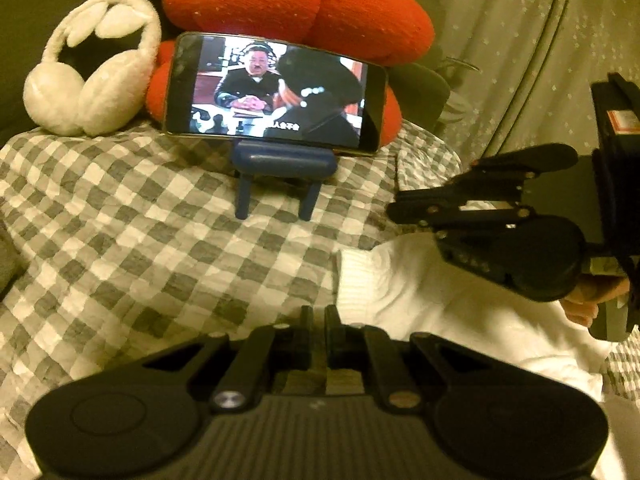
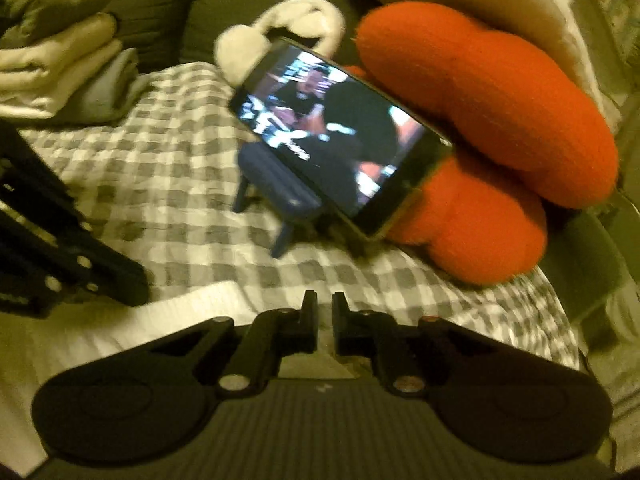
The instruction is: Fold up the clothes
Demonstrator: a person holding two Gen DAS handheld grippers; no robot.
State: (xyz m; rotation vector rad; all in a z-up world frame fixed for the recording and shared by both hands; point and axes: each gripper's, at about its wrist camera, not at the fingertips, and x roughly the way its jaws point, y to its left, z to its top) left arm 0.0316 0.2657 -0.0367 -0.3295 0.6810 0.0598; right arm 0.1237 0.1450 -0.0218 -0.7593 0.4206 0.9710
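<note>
Lower right of the left wrist frame, a white knitted garment [image 1: 460, 304] lies on the grey-and-white checked bedcover [image 1: 140, 220], its ribbed cuff or hem end [image 1: 354, 284] pointing toward the middle of the frame. In the right wrist view the same white cloth fills the lower left corner. It looks soft, light and limp, likely to sag and drape when lifted, and the rib knit should give the pads some purchase; a pinch on the ribbed edge or a corner seems the surest hold, though how the rest of it is spread is hidden.

Bottom centre of each frame, the left gripper [image 1: 319, 322] and the right gripper [image 2: 325, 312] each show fingers drawn nearly together with only a narrow slit between, and nothing is visibly held in either. Upper left of the right wrist frame sits a stack of folded cloths [image 2: 60, 64]. Near the top centre, a phone [image 1: 276, 92] on a blue stand [image 1: 280, 176] leans against a red cushion [image 1: 304, 8], beside white earmuffs [image 1: 96, 68].
</note>
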